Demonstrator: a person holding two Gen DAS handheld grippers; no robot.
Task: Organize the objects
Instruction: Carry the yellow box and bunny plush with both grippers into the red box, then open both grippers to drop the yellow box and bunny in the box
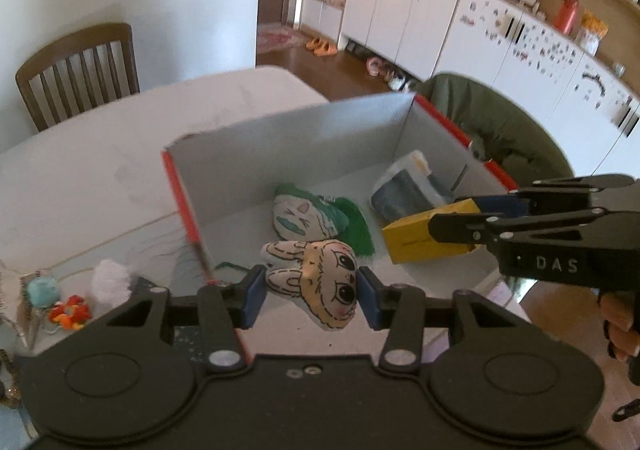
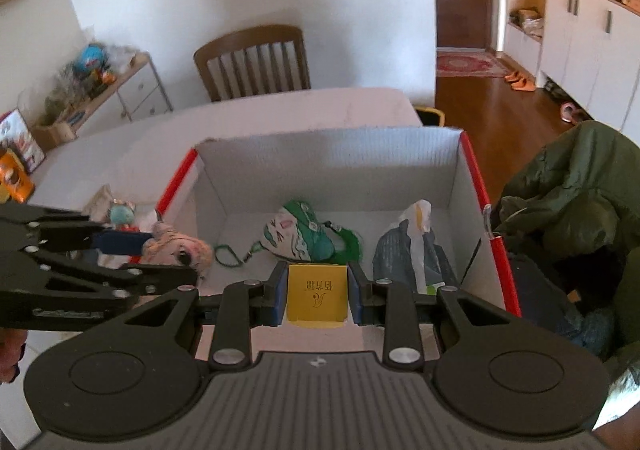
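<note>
Left wrist view shows your left gripper (image 1: 312, 296) with its fingers closed on a rabbit-face plush (image 1: 320, 282), pinched at the 2 sides of its head and held just above the near rim of the cardboard box (image 1: 292, 138). Your right gripper (image 2: 318, 296) has its fingers clamped on the flat sides of a yellow carton (image 2: 317, 300), which hangs over the box's near edge too, to the right of the plush.

You seem to be carrying both things in at once, 1 per hand, so the box fills in a single pass. Side grips keep each item's underside free to land on the box floor.

Inside the box already lie a green cat-face plush (image 2: 300, 236) near the middle, with a green bead string (image 2: 236, 256) trailing off its left, and a plastic-wrapped bundle (image 2: 412, 250) against the right wall. That leaves bare floor at the near side for your 2 items.

Left of the box, on the table (image 1: 100, 154), small trinkets (image 1: 60, 302) still wait, so the sorting looks unfinished.
</note>
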